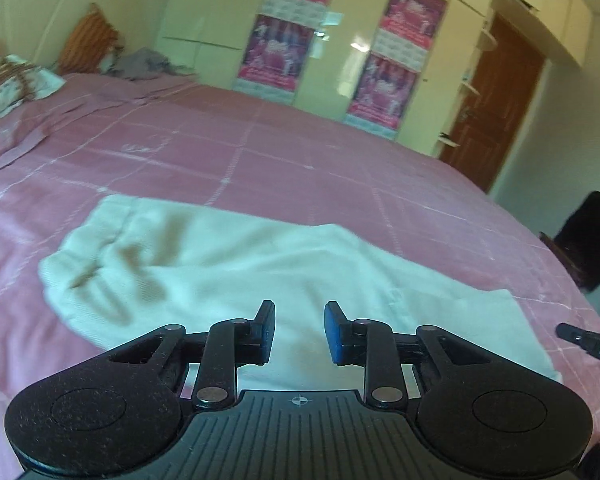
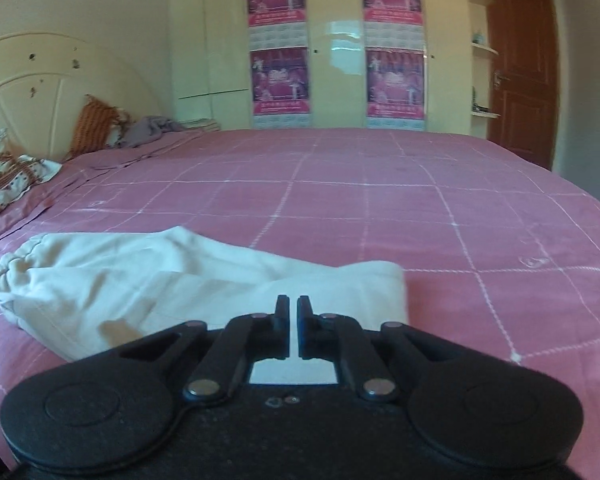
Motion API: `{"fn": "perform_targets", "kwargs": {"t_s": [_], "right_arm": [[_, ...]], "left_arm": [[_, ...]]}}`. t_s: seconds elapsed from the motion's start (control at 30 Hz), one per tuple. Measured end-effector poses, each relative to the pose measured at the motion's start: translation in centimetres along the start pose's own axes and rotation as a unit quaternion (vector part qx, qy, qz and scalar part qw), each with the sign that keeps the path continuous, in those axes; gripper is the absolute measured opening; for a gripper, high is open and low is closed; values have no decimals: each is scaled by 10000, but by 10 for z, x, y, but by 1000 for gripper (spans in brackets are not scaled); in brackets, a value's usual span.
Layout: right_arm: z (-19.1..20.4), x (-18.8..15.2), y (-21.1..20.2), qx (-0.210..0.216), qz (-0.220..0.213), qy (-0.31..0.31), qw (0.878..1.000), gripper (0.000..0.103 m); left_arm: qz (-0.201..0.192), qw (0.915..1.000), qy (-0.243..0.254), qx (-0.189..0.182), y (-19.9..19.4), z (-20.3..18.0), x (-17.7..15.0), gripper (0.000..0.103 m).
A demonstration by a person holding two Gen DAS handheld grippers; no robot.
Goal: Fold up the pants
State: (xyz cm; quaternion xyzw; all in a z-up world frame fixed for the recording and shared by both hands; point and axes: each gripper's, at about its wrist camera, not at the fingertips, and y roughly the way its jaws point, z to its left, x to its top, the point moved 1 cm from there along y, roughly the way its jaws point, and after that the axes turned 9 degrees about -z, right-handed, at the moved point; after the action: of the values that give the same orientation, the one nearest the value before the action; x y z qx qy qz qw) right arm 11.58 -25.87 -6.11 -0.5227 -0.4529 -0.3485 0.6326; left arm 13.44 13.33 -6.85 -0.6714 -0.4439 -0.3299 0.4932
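A pink bedspread (image 2: 380,208) with a thin white grid stretches ahead of the claw. Far ahead to the left, an orange striped pillow (image 2: 90,128) leans against the cream headboard (image 2: 40,80), with a patterned pillow (image 2: 8,172) nearer and crumpled grey cloth (image 2: 148,130) beside it. Straight ahead, pink posters (image 2: 280,44) hang on glossy cream wardrobe doors (image 2: 336,40). A brown door (image 2: 520,64) stands ahead to the right.

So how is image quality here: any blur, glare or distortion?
Left wrist: tilted, motion-blurred; pants and posters look soft. Right wrist: steadier, mildly soft; glare on the wardrobe door. Both: fisheye bends the bed edge.
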Motion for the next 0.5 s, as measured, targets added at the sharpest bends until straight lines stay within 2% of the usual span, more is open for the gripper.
{"fn": "perform_targets", "kwargs": {"t_s": [0.07,0.17,0.2,0.23,0.27,0.33,0.4,0.43,0.5], "right_arm": [[-16,-7,-1,-113,38,122,9999,4],[-26,-24,7,-131,272,162,9994,4],[-28,-32,13,-175,524,143,9984,4],[-29,-41,20,-247,831,137,9961,5],[-32,-51,25,-279,1037,168,9941,3],[-36,-56,23,-208,1001,271,9944,3],[-38,-51,22,-167,987,271,9946,4],[-38,-47,19,-130,851,280,9959,11],[-39,-34,9,87,471,366,9982,12]], "left_arm": [[54,9989,94,-453,21,-43,-4,27],[344,9957,308,-799,53,-91,-26,27],[588,9946,388,-759,64,-99,-37,27],[1024,9918,599,-473,76,-108,-53,27],[1210,9898,654,-368,81,-107,-67,28],[1052,9921,529,-430,69,-102,-72,28],[944,9941,419,-341,60,-100,-62,28],[823,9950,481,-288,55,-101,-56,28],[662,9956,617,-246,51,-102,-51,28]]}}
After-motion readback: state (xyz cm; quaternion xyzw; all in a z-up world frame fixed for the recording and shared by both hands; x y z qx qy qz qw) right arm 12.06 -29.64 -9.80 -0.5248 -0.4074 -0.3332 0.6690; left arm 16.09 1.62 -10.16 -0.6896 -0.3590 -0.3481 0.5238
